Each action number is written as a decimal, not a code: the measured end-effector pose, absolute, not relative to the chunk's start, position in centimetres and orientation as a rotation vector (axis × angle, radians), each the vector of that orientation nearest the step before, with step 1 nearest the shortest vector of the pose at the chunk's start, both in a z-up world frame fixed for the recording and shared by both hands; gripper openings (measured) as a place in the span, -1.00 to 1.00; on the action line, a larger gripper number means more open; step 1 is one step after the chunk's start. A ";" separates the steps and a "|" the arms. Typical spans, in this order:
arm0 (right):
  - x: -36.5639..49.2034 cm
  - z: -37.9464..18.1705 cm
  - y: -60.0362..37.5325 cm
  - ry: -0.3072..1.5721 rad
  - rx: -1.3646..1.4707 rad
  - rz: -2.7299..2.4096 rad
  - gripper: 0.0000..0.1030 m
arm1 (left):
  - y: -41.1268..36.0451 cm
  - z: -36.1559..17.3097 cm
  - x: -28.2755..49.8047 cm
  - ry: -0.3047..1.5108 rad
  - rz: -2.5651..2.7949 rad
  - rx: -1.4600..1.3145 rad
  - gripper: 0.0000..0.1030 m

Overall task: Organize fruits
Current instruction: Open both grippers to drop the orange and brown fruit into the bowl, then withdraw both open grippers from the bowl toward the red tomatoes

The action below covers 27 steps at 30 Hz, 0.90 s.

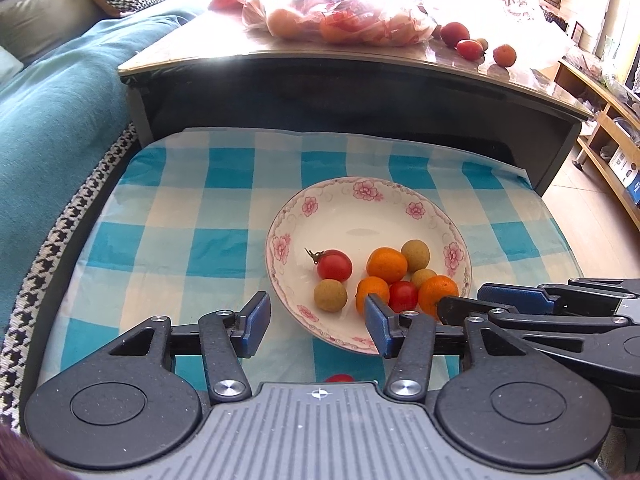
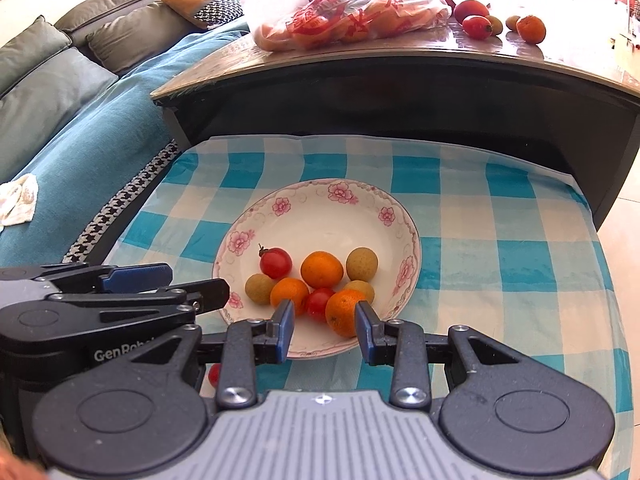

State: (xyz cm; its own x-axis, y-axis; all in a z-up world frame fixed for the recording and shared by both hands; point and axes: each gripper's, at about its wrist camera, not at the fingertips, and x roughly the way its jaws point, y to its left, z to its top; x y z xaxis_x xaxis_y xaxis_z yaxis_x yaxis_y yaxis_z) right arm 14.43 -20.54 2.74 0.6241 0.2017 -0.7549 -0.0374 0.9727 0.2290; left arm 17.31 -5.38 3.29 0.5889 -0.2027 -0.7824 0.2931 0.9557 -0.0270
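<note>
Fruits: three glossy orange citrus, two red cherry tomatoes, three dull tan-green round fruits, clustered at the near side of the plate (image 1: pixel 456 236).
Stemmed tomato (image 1: pixel 334 265): smooth, shiny, stalk pointing left; sits a little apart from the cluster.
Nearest citrus (image 2: pixel 345 312): pebbled skin, round, lying between the right gripper's fingertips; contact cannot be told.
Plate: white glazed ceramic, round, shallow, pink flower rim; rests on the checked cloth (image 1: pixel 168 216).
Cloth: blue-and-white squares, thin, slightly wrinkled, covering a low surface.
Stray tomato (image 1: pixel 339 378): on the cloth before the plate, mostly hidden by the gripper body.
Left gripper (image 1: pixel 316 320): blue pads wide apart, holding nothing, over the plate's near rim.
Right gripper (image 2: pixel 325 326): pads apart, straddling the nearest citrus.
Bench (image 1: pixel 192 52): dark, glossy top, behind the cloth; carries a clear plastic bag (image 1: pixel 344 4) of fruit and loose fruits (image 1: pixel 468 42).
Sofa (image 1: pixel 52 92): teal throw, cushions, at left.
</note>
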 end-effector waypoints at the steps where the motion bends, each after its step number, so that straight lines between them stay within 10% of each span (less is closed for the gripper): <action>1: 14.3 2.7 -20.5 0.889 0.200 0.139 -0.32 | -5.3 3.3 17.1 0.896 -0.289 0.110 0.16; 27: 10.5 1.1 -17.5 0.968 0.175 0.226 -0.22 | -1.1 2.6 13.8 0.965 -0.255 0.069 0.33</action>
State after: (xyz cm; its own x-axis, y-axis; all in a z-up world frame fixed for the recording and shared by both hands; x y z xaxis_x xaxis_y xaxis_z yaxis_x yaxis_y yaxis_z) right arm 10.54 -17.49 1.14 0.5461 0.2671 -0.7940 -0.1120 0.9626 0.2468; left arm 13.78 -1.15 2.60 0.5422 -0.1836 -0.8199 0.2447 0.9680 -0.0549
